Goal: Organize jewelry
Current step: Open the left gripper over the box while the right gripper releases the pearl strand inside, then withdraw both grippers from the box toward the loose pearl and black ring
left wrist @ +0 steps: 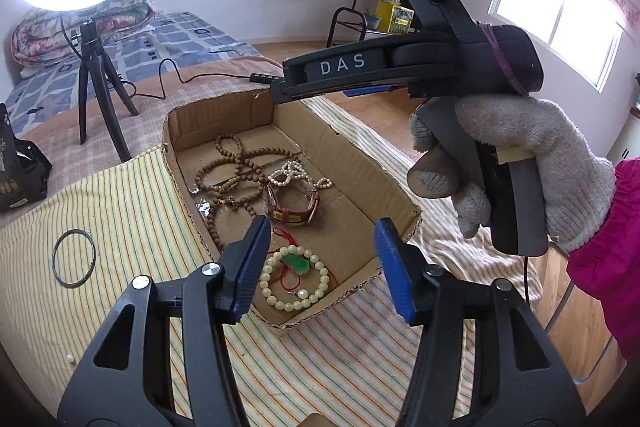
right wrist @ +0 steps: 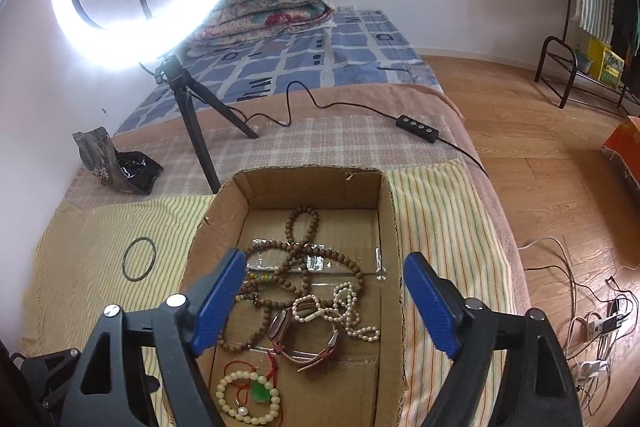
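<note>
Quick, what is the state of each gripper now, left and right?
Left gripper: open, holding nothing, above the cardboard box.
Right gripper: open, holding nothing, above the same box.

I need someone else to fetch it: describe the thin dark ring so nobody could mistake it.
Find the cardboard box of jewelry on the striped cloth. The thin dark ring lies flat on that cloth, left of the box. It is a plain, beadless hoop, the only large piece lying outside the box.
</note>
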